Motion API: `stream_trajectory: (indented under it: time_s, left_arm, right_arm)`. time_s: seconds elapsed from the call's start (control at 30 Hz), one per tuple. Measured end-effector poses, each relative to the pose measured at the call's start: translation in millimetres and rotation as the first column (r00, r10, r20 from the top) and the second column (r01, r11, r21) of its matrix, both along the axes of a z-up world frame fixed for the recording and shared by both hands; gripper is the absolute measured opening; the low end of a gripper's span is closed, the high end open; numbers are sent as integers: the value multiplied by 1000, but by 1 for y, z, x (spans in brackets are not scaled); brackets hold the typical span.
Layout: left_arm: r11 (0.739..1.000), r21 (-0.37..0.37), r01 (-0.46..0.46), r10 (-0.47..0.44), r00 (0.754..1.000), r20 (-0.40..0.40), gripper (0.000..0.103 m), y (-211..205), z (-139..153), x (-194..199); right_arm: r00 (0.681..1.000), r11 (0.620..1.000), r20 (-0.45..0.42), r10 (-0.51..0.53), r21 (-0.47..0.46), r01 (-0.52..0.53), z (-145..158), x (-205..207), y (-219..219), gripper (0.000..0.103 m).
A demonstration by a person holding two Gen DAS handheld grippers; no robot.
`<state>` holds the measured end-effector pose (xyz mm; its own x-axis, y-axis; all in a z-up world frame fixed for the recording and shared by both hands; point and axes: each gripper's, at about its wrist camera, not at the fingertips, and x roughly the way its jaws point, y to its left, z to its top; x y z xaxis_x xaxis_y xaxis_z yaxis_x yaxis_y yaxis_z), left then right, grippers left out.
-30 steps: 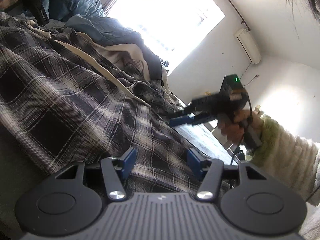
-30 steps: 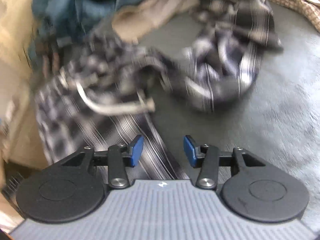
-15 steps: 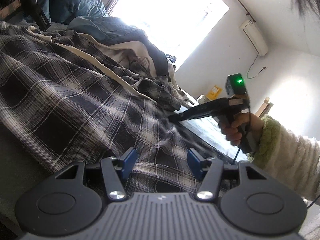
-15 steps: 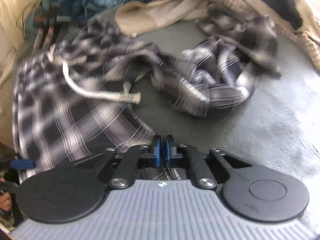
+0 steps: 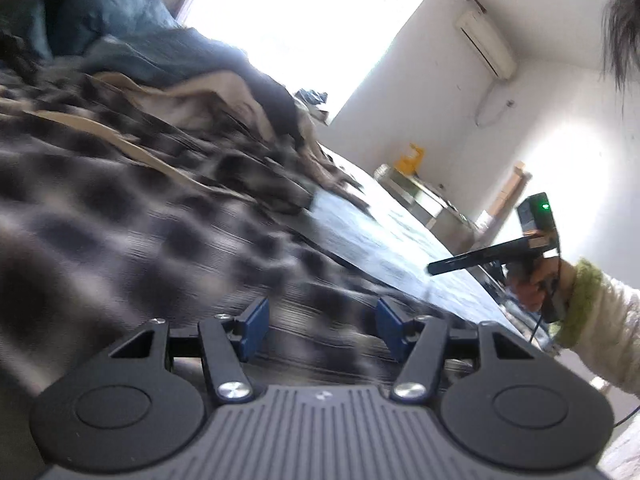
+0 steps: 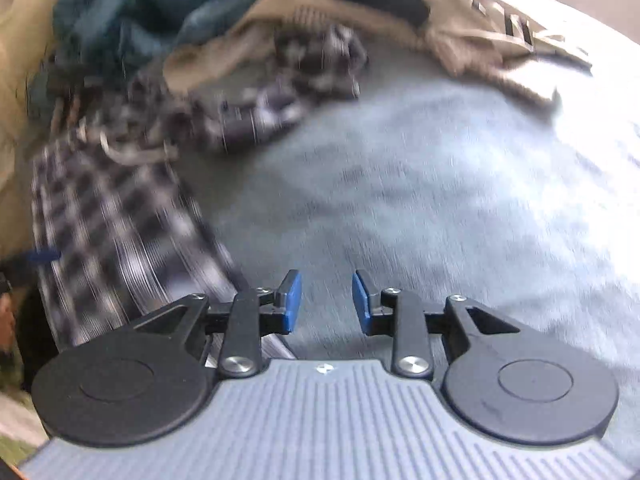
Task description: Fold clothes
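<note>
A dark plaid garment [image 5: 152,216] lies spread over the grey bed, with one crumpled part toward the clothes pile [image 6: 280,92]. My left gripper [image 5: 322,328] hovers low over its near part, open, blue pads well apart, with the cloth beneath them. My right gripper [image 6: 326,300] hangs over bare grey bed cover, and its jaws are opening with nothing between them. A flat strip of the plaid garment [image 6: 120,232] lies just left of it. In the left wrist view the right gripper [image 5: 436,268] is at the far right, held by a hand in a green-cuffed white sleeve.
A pile with a blue quilt [image 5: 132,52] and a beige garment [image 6: 480,28] sits at the far side of the bed [image 6: 440,200]. Beyond it are a bright window, a white wall with an air conditioner [image 5: 484,44], and small furniture.
Half a second ago the right gripper was shut at the plaid garment's edge. Its jaws have since parted and it has swung right, over bare bed. The left gripper shifted and rose slightly, still open.
</note>
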<state>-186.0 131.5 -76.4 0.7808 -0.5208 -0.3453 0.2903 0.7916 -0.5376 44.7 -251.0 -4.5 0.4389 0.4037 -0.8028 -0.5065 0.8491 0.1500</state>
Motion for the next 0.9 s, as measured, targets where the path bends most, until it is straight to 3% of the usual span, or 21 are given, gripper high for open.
stream_trajectory:
  time_s: [0.3, 0.37, 0.5, 0.63, 0.77, 0.9]
  left_arm:
    - [992, 48, 117, -115, 993, -40, 60, -60, -10, 23]
    - [991, 50, 122, -120, 992, -43, 60, -62, -11, 24]
    - [990, 53, 128, -125, 991, -55, 60, -65, -15, 28]
    - [991, 46, 125, -122, 990, -67, 60, -65, -19, 32]
    - [991, 47, 129, -125, 990, -68, 60, -63, -21, 31]
    - [990, 56, 127, -123, 990, -70, 60, -64, -20, 31]
  right_arm:
    - [990, 987, -20, 138, 86, -136, -31, 0, 32, 27]
    - [983, 982, -18, 182, 60, -180, -32, -4, 38, 27]
    - [975, 975, -12, 222, -23, -222, -38, -11, 52, 23]
    - [961, 955, 47, 271, -135, -262, -39, -27, 71, 2]
    - [895, 877, 178, 410, -345, -333, -40, -53, 92, 1]
    - [884, 872, 260, 389, -413, -263, -47, -50, 94, 1]
